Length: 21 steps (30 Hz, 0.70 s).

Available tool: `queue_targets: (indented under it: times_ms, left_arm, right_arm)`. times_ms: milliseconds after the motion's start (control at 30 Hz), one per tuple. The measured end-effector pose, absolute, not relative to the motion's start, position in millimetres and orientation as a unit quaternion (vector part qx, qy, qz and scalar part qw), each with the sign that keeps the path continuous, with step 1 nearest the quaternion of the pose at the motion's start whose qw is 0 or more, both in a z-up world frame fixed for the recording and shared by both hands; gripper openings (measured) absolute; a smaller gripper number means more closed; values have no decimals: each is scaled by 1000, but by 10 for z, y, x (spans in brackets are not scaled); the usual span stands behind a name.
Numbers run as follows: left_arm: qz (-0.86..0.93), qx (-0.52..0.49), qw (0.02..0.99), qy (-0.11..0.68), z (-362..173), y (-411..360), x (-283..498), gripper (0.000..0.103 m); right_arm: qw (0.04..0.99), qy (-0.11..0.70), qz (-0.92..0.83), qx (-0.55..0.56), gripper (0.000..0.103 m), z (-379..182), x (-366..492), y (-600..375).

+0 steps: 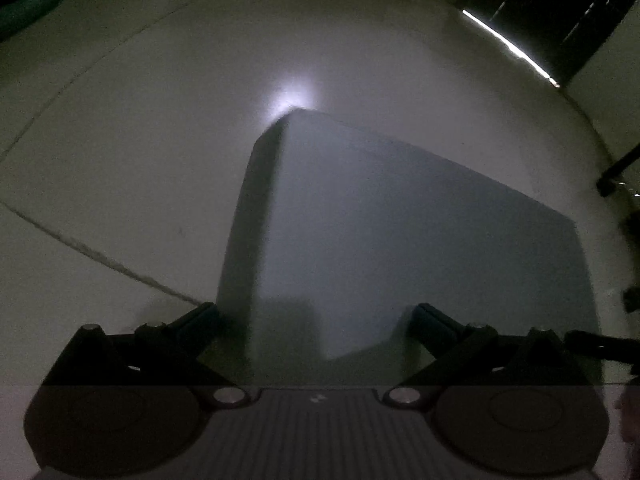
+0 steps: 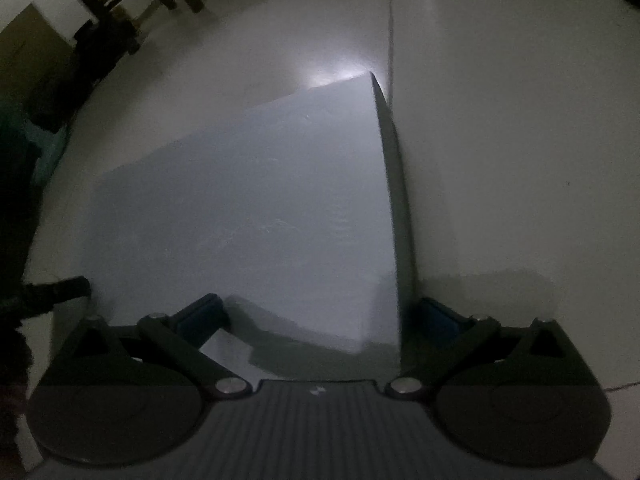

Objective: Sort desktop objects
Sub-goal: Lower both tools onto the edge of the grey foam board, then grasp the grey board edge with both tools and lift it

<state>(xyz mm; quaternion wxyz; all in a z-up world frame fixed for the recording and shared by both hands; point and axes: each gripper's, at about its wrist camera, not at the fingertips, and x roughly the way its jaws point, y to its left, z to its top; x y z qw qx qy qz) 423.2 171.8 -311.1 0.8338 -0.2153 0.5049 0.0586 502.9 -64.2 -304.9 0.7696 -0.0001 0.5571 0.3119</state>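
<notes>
Two spread-open tools, left hand-held gripper (image 1: 314, 316) and right hand-held gripper (image 2: 320, 314), straddle a pale box (image 1: 400, 232).

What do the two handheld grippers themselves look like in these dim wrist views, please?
Both look alike. The left gripper and right gripper have black angular linkage arms, silver pivot bolts, two dark round discs and a grey ribbed centre plate bearing a tiny pale mark. The fingertip pads look blue. No cables or sleeves are discernible.
</notes>
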Motion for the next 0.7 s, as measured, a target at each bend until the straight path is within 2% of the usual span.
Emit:
queue_targets:
  times_ms: [133, 400, 700]
  left_arm:
    - [70, -206, 836, 504, -3123, 1621, 4048, 102]
    - [82, -171, 849, 493, -2840, 1520, 3855, 99]
    - [97, -166, 857, 479, -2506, 1613, 3494, 98]
  right_arm:
    - [789, 538, 292, -47, 102, -2959, 4832, -502]
    - [791, 545, 275, -38, 101, -3011, 4763, -472]
    - [797, 535, 278, -26, 101, -2757, 4497, -502]
